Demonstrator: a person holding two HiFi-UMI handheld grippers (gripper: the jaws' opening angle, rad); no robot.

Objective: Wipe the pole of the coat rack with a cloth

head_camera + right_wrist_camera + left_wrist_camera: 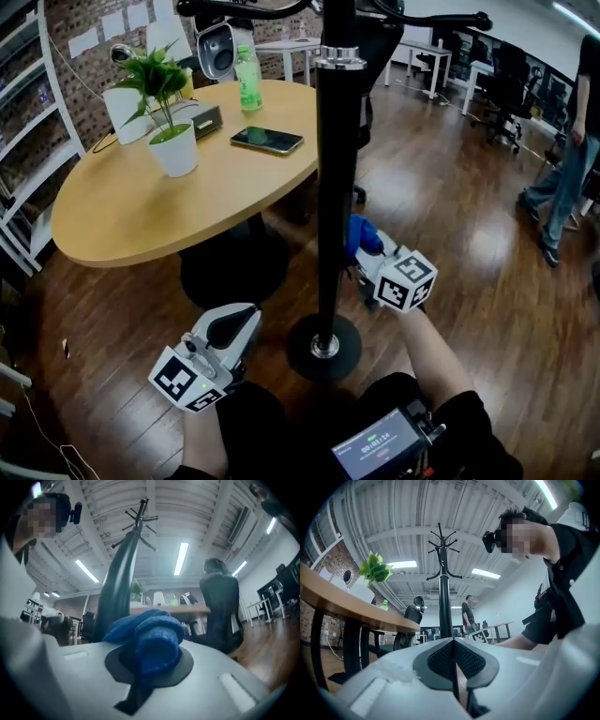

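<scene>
Dark wooden floorboards (pixel 469 234) carry the coat rack, whose black pole (pixel 335 187) stands upright with its long axis vertical. It rises from a round black base (pixel 324 347) past a silver collar (pixel 339 58) and out of the top of the head view. The gripper views show its hooks (pixel 440 538) branching out at the top, towards the ceiling.

Low on the pole, on the person's right side of it, sits a bunched blue cloth (pixel 364 236). It is right up against the shaft, though actual contact cannot be confirmed. The right tongs (pixel 361 255) are clamped on this cloth, which bulges out from between them in a thick roll.

On the pole's other side, near the base and apart from the shaft, the left tongs (pixel 246 323) are pressed together with nothing between them.

Beyond the pole on the left stands an oval wooden worktop (pixel 112 220). It holds a green plant in a white pot (pixel 173 141), a phone (pixel 267 140) lying flat and a green bottle (pixel 247 80). Well away to the pole's right, a person in jeans (pixel 567 169) stands at the edge of the view.
</scene>
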